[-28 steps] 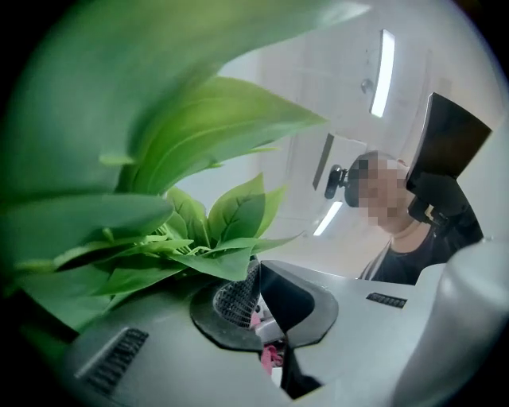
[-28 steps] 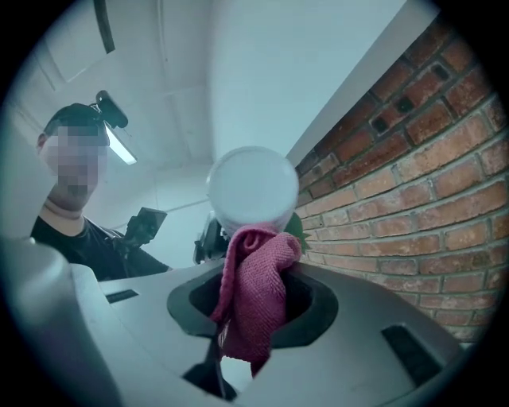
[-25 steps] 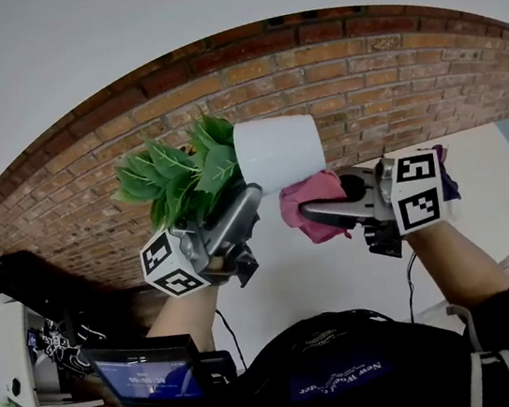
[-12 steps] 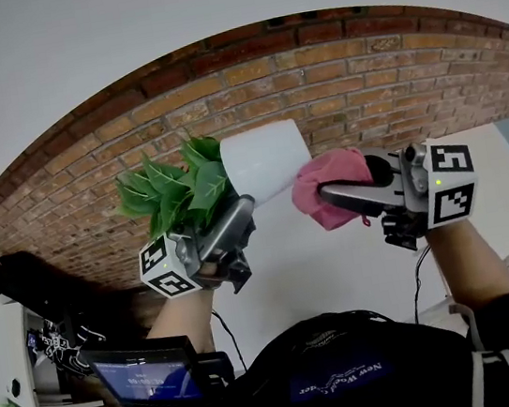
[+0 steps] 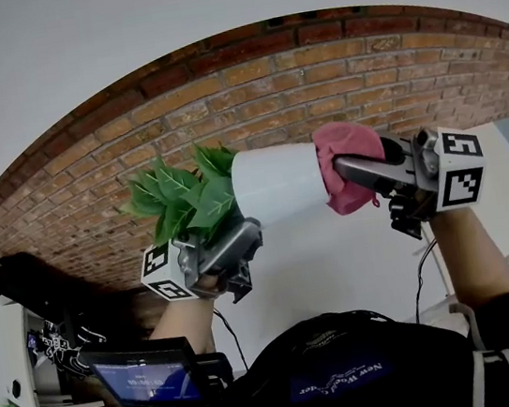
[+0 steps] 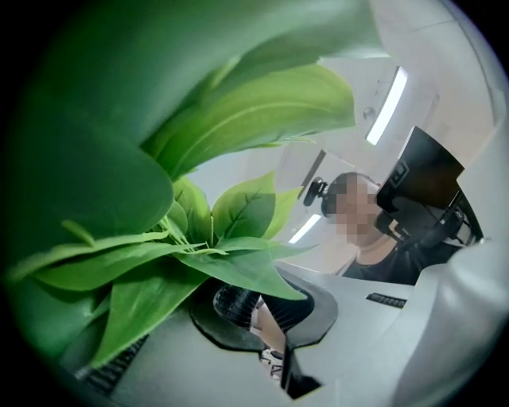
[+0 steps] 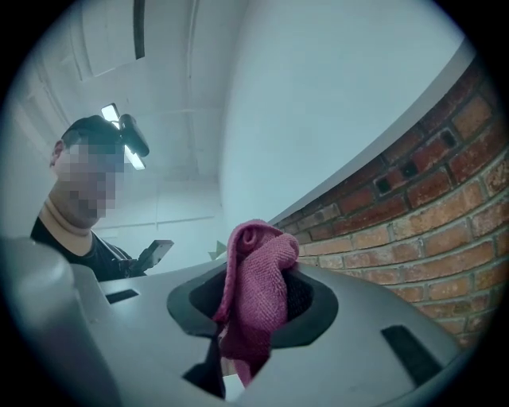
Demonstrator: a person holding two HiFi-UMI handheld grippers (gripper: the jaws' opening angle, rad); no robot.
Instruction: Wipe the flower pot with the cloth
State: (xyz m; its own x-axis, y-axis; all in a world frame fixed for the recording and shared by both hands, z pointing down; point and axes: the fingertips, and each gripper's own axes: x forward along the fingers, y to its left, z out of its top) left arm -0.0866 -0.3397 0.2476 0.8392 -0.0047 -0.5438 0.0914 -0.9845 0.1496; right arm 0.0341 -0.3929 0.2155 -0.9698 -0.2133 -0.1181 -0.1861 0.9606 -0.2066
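Wall: brick wall.
Change: your cloth reached 3 o'clock end of flower pot; base wiping now.
Claws: left claw pinches pot; right claw clamps cloth.

Red brick wall spans the head view; lit screen lower left; ceiling light strip overhead.

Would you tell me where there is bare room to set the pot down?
The white surface below the flower pot, between the two cables, is bare. Crowded round the pot: plant left, cloth right.
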